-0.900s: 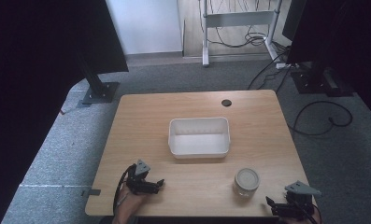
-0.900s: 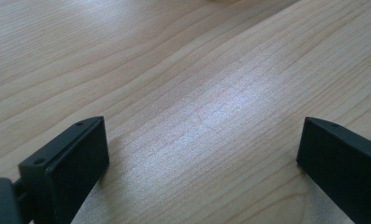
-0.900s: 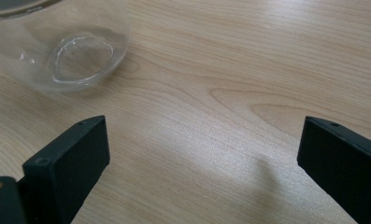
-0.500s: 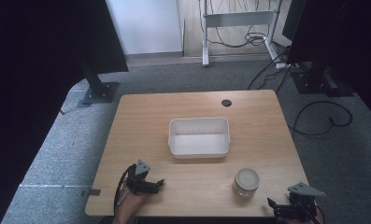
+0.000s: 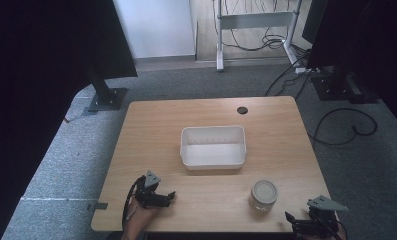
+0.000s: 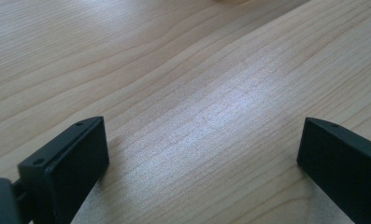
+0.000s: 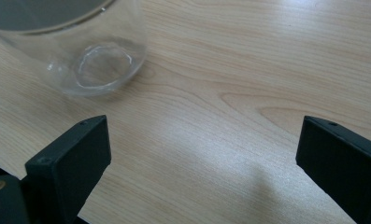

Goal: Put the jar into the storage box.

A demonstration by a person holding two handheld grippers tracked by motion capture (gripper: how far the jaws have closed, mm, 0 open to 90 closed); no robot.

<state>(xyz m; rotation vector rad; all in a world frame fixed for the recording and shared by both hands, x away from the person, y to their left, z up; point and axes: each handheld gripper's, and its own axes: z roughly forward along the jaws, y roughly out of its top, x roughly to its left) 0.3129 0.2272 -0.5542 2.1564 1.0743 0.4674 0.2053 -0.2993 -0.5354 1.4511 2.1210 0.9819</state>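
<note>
The jar (image 5: 264, 195) stands upright near the table's (image 5: 151, 130) front right, lid on, well apart from the white bin (image 5: 213, 146) at the centre. The right gripper (image 5: 298, 227) lies at the front right corner, near the jar, its jaws spread wide with nothing between them. The left gripper (image 5: 170, 197) rests at the front left, jaws likewise spread over bare wood.

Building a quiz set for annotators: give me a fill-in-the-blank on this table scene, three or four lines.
1. The glass jar stands nearest the person's ____ tool.
2. The white bin holds ____.
3. Both tools' jaws stand ____.
4. The left tool rests on the ____ table.

Missing words: right; nothing; open; wooden
</note>
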